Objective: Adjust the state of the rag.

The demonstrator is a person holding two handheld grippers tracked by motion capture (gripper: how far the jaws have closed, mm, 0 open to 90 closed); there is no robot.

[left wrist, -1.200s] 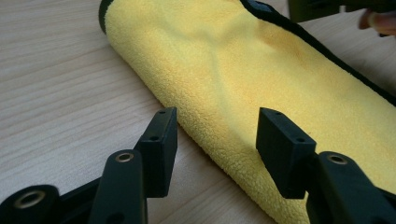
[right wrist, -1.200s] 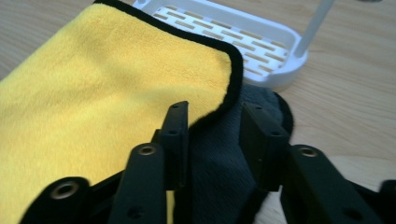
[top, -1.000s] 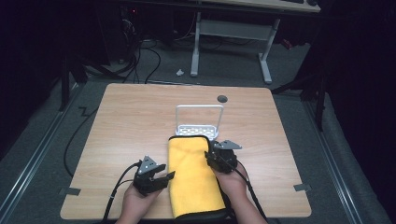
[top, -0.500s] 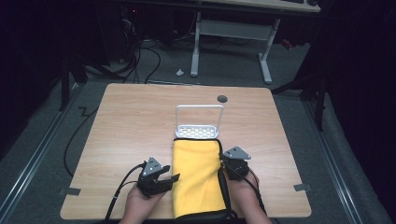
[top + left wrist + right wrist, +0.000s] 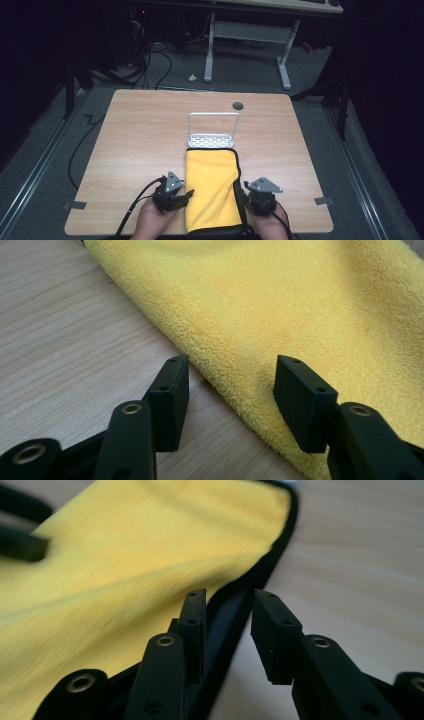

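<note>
Yellow towel lies folded at lower centre of table; left claw gapes across its folded edge, right claw parted over the black-trimmed edge, apparently for gripping both sides

Legible text, labels, brands, numbers, signs: none. The yellow cloth is plain fleece with a dark border and carries no tag or print that can be read. The bench top is bare wood grain without markings. The white rack shows only rows of small holes, no lettering. The black jaws in both gripper views bear screw holes and brass rivets, no stamped characters.
</note>
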